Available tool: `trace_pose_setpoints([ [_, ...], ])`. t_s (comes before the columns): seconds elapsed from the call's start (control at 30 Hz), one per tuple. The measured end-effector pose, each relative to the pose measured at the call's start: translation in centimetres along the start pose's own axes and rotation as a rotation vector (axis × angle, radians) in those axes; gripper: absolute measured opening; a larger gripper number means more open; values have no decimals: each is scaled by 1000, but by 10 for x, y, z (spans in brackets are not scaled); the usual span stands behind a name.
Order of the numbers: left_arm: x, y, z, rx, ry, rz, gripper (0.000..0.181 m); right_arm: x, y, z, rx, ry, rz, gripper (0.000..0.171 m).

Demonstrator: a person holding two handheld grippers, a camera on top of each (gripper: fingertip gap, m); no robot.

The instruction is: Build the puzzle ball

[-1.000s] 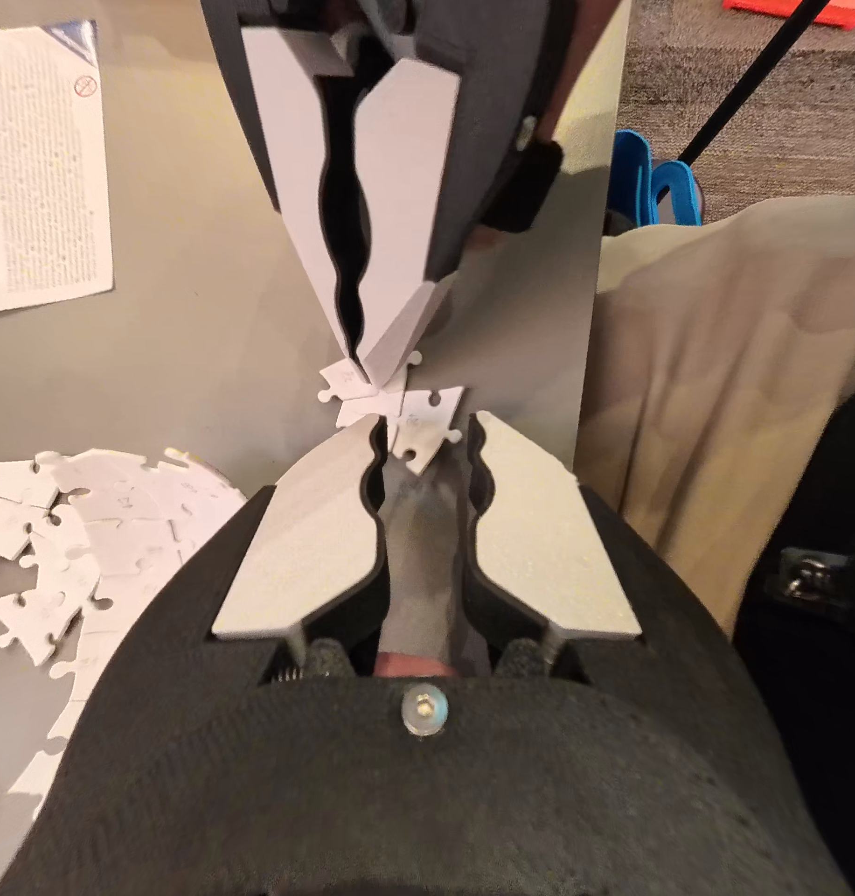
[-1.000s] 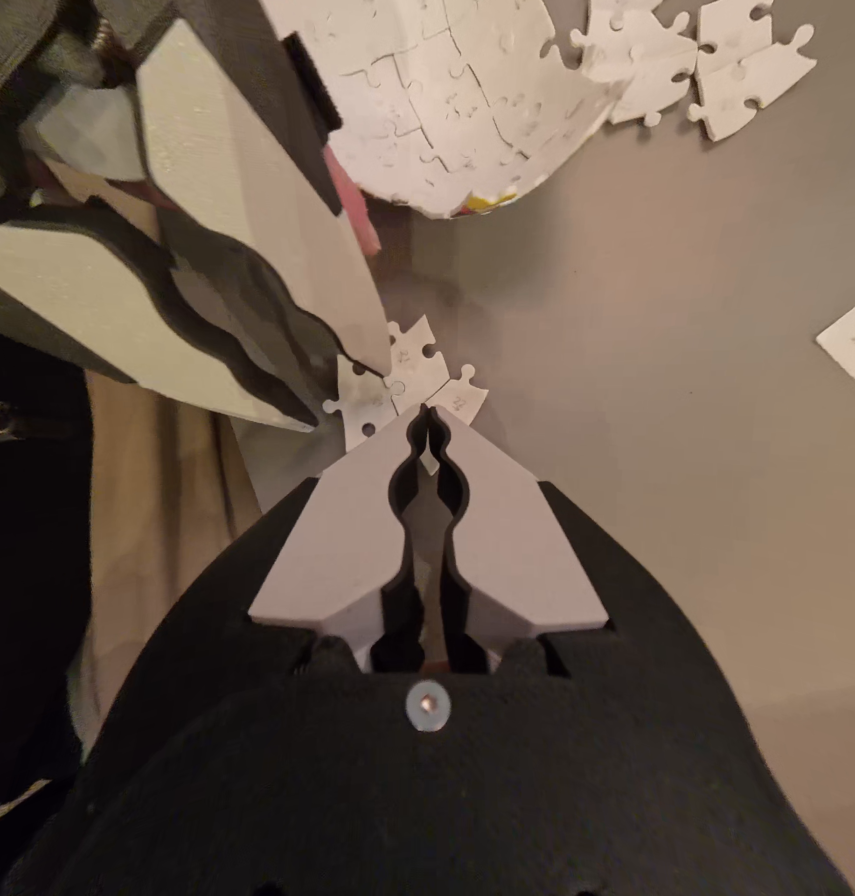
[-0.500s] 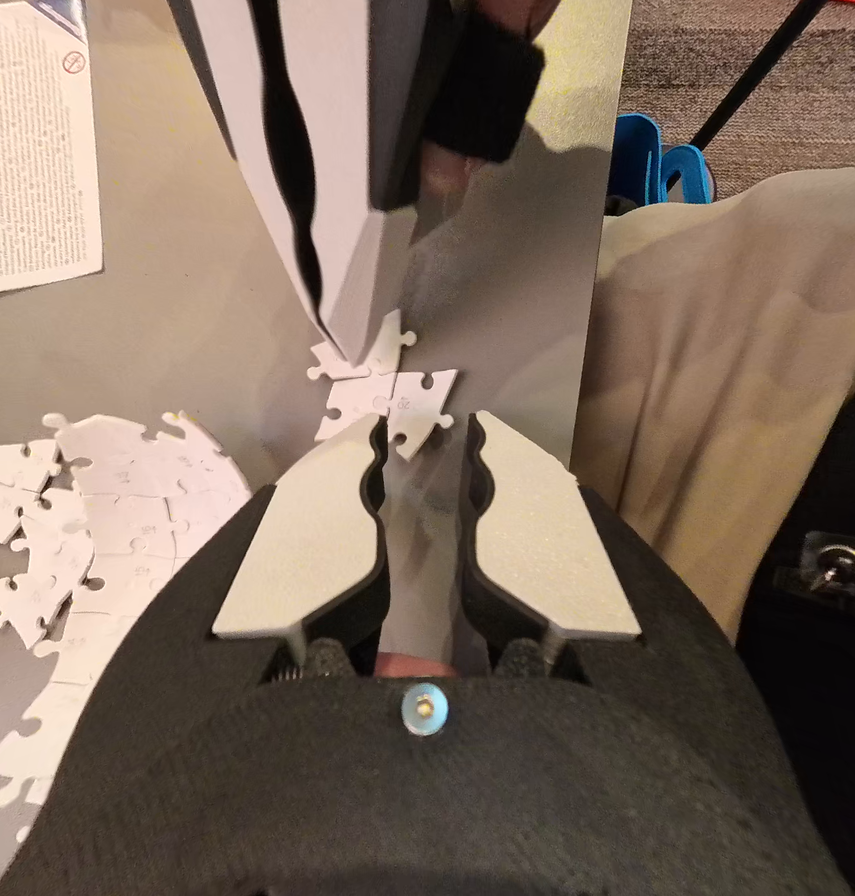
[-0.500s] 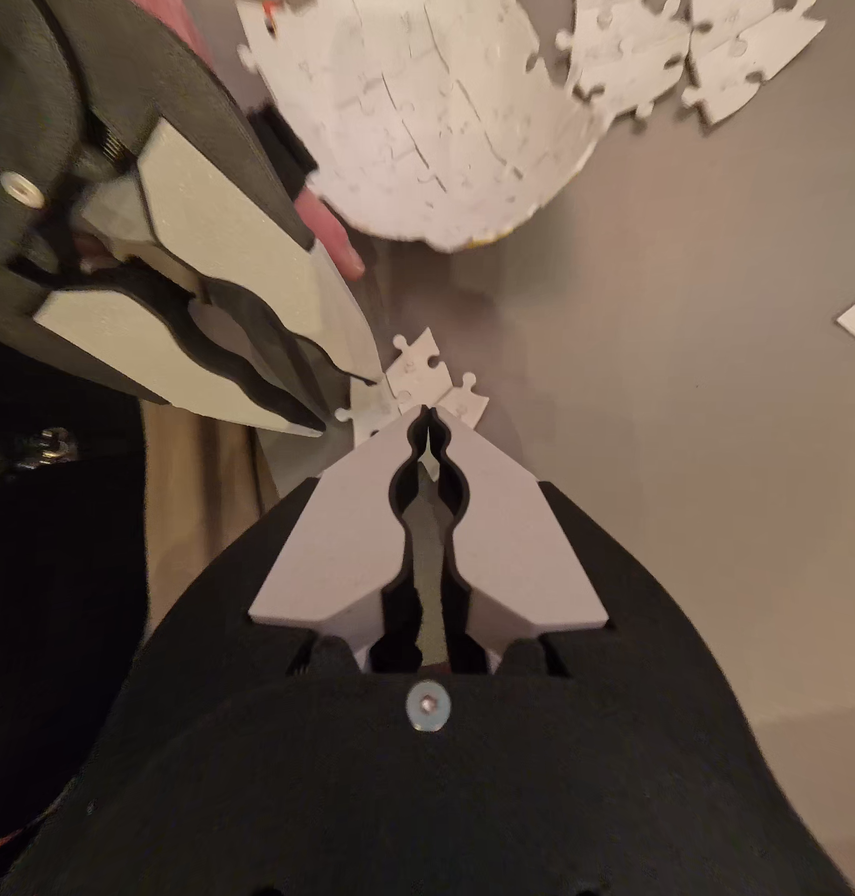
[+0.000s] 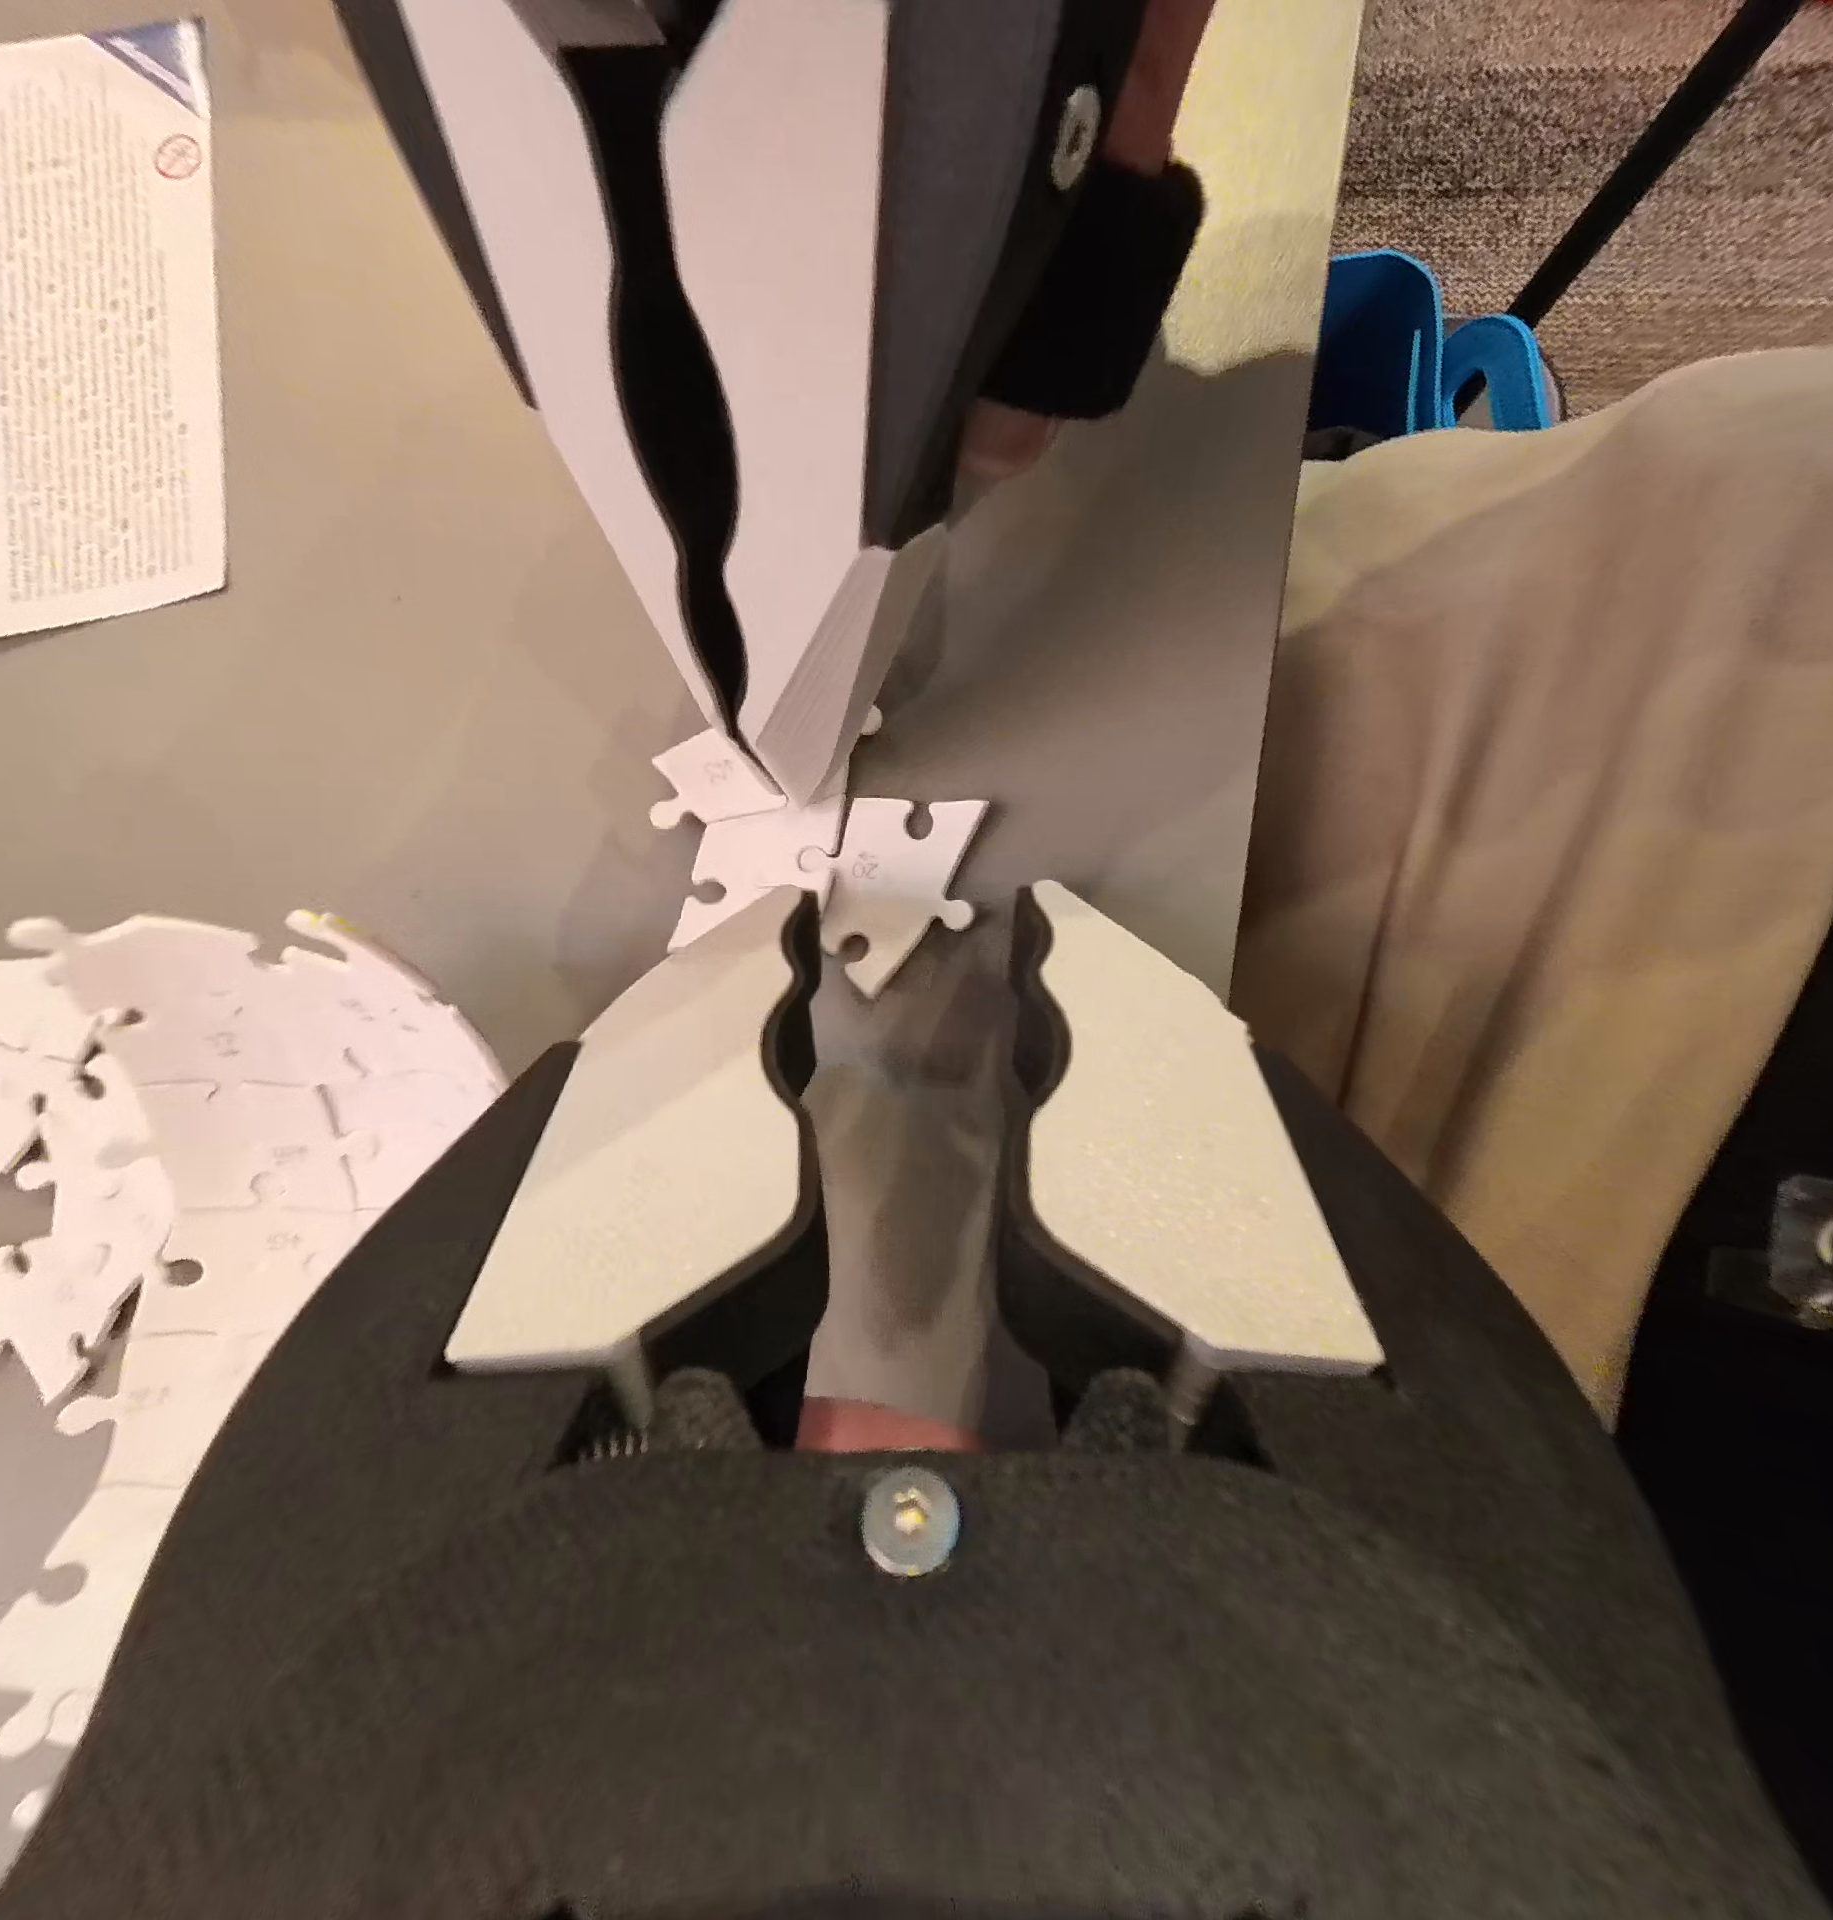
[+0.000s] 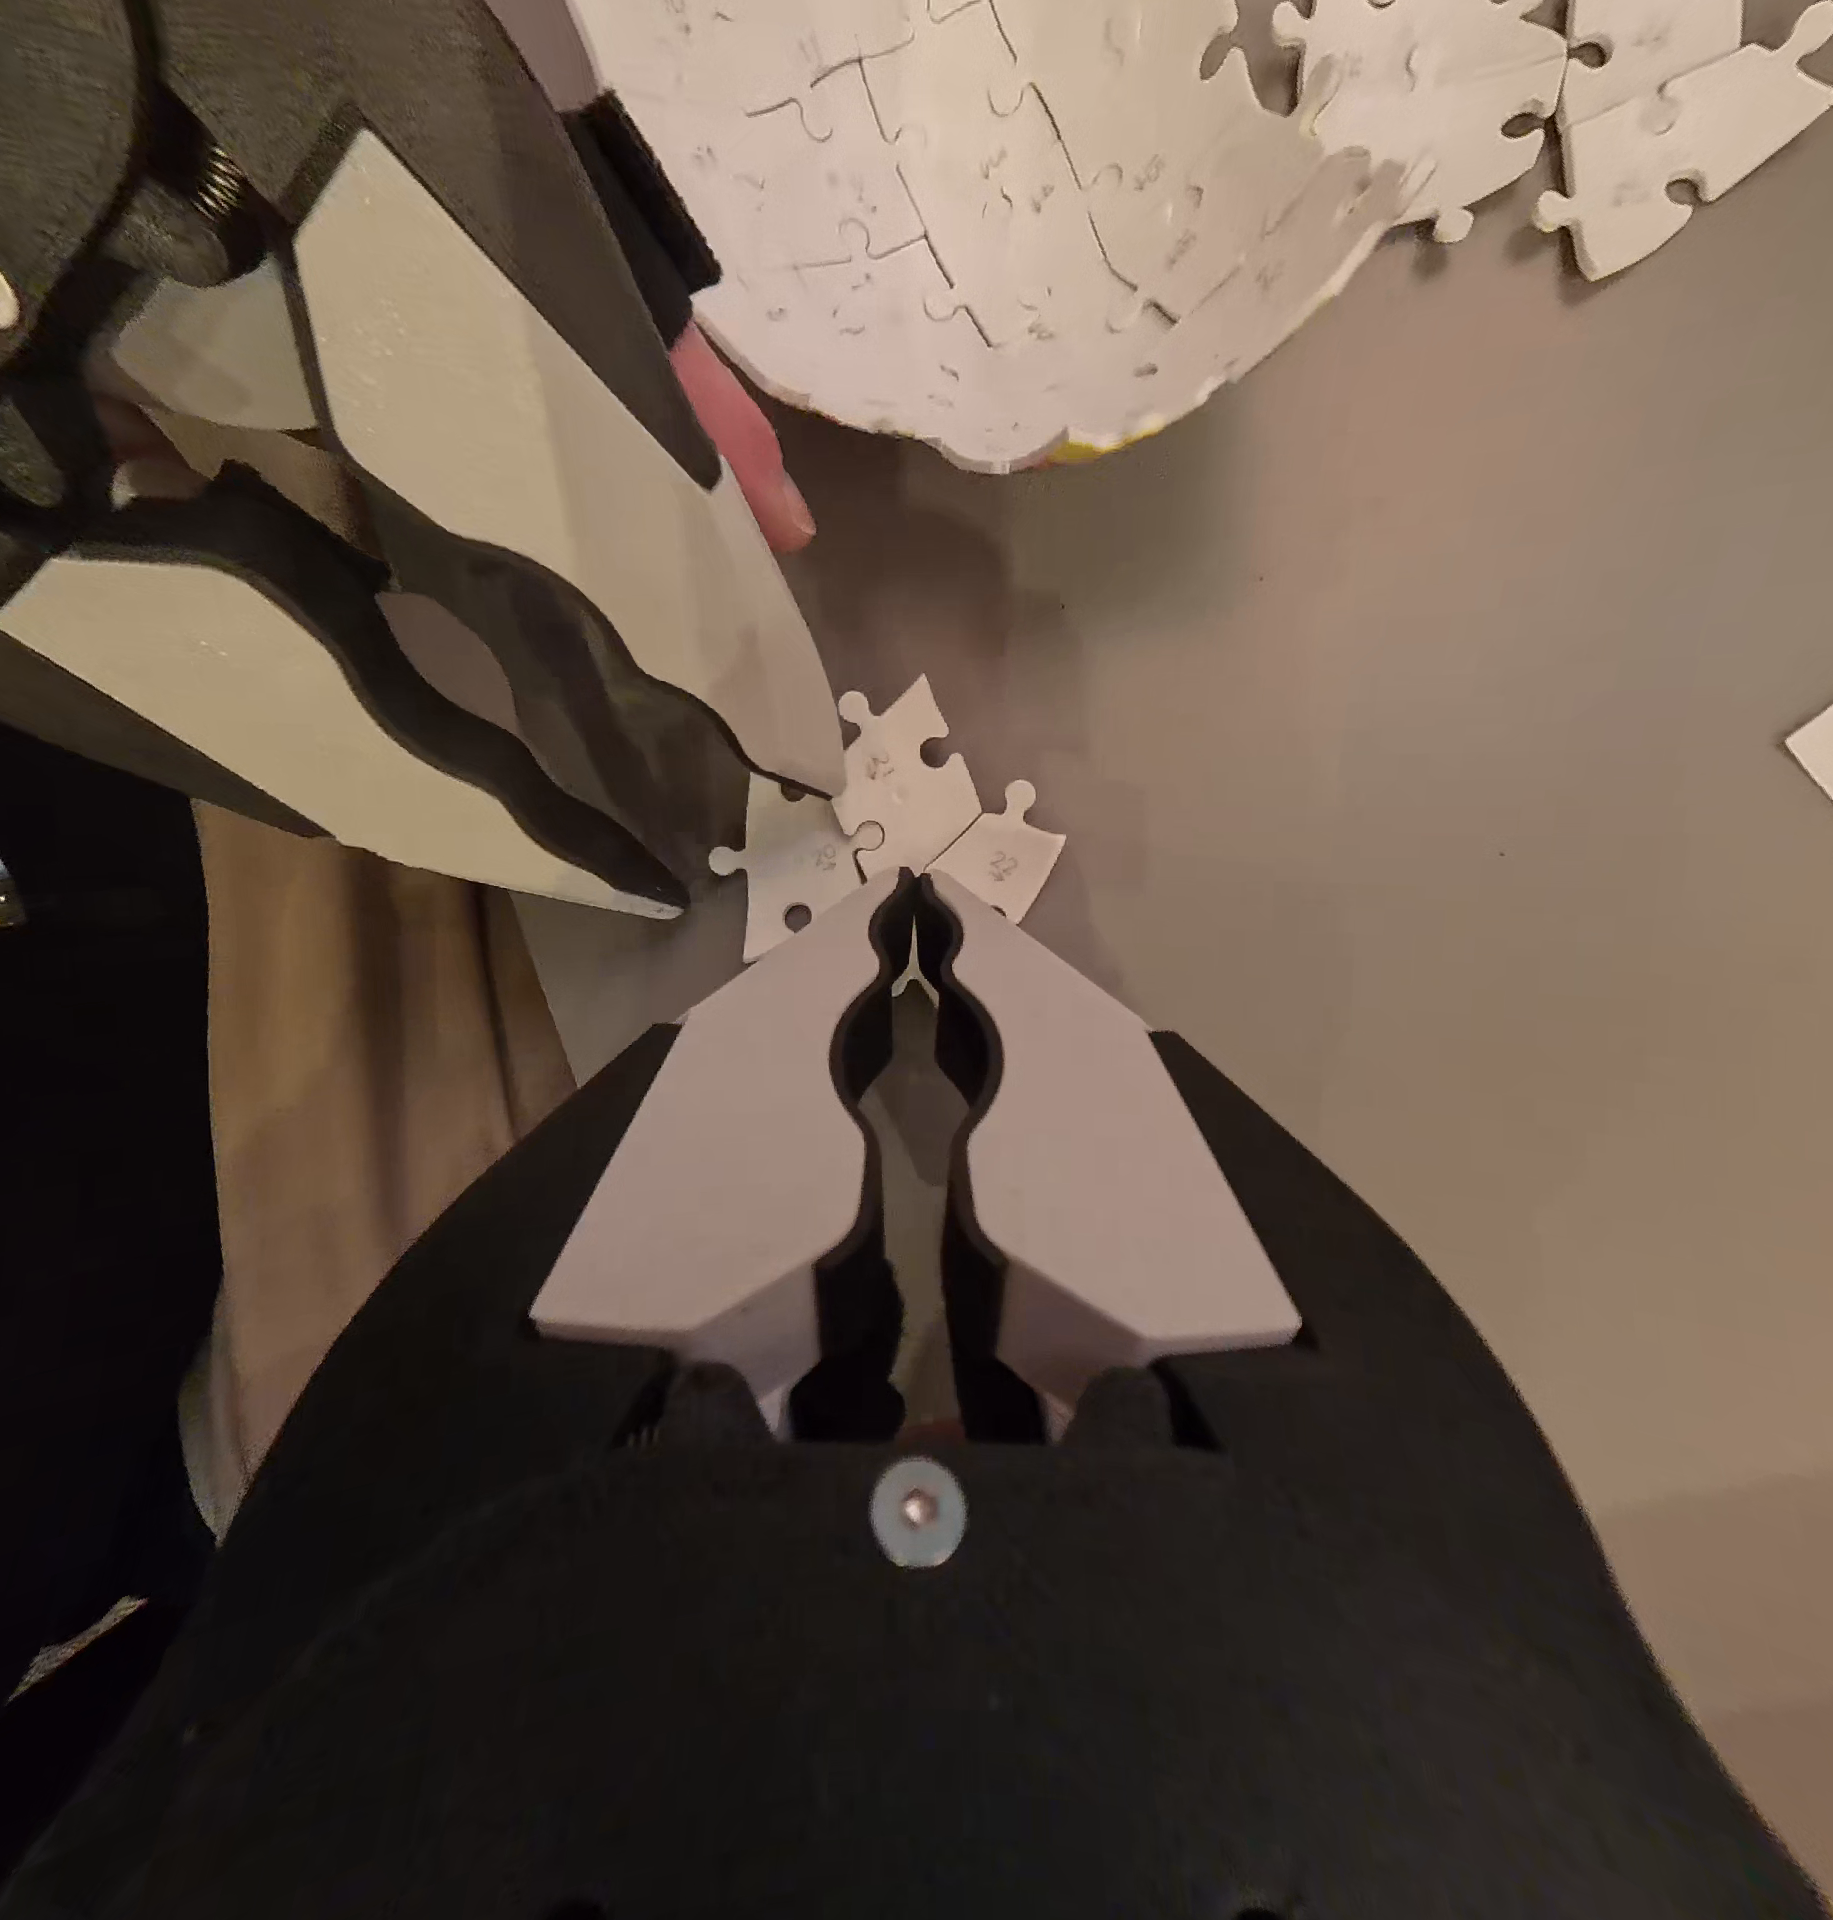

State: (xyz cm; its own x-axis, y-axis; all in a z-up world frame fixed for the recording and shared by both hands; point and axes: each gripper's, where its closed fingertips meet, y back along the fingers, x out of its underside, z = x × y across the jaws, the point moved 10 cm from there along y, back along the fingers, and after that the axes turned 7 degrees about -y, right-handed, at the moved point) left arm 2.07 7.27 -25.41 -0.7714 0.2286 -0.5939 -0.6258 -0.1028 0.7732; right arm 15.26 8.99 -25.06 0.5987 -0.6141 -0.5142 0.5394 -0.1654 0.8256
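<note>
A small cluster of three joined white puzzle pieces (image 5: pixel 787 852) is held just above the grey table (image 5: pixel 320 727). My right gripper (image 6: pixel 914 883) is shut on the cluster (image 6: pixel 896 795); a white sliver shows between its fingers. In the left wrist view it (image 5: pixel 772 784) comes down from the top and pinches the cluster's far side. My left gripper (image 5: pixel 917 909) is open, and one end piece sits at the mouth of its gap. In the right wrist view it (image 6: pixel 756 842) reaches in from the left, its upper fingertip touching the cluster. The half-built white ball shell (image 6: pixel 995 208) lies behind.
The shell also shows at the lower left of the left wrist view (image 5: pixel 216 1091). Loose joined pieces (image 6: pixel 1670 135) lie beside it. A printed leaflet (image 5: pixel 81 332) lies far left. The table edge (image 5: pixel 1270 727) runs close on the right, with beige cloth (image 5: pixel 1566 727) beyond it. My left and right fingertips are right by each other.
The left gripper drew back slightly from the cluster, then closed in again, staying open. The right gripper stayed shut on the cluster, which barely moved.
</note>
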Motion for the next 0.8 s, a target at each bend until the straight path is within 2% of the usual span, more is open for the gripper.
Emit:
trace_pose_setpoints([
  [0.43,2,-4,2,53,39,-25,32,-5,1,7,1,23,-19,0],
  [0.8,2,-4,-2,40,6,-41,30,-8,-5,10,21,36,45,0],
])
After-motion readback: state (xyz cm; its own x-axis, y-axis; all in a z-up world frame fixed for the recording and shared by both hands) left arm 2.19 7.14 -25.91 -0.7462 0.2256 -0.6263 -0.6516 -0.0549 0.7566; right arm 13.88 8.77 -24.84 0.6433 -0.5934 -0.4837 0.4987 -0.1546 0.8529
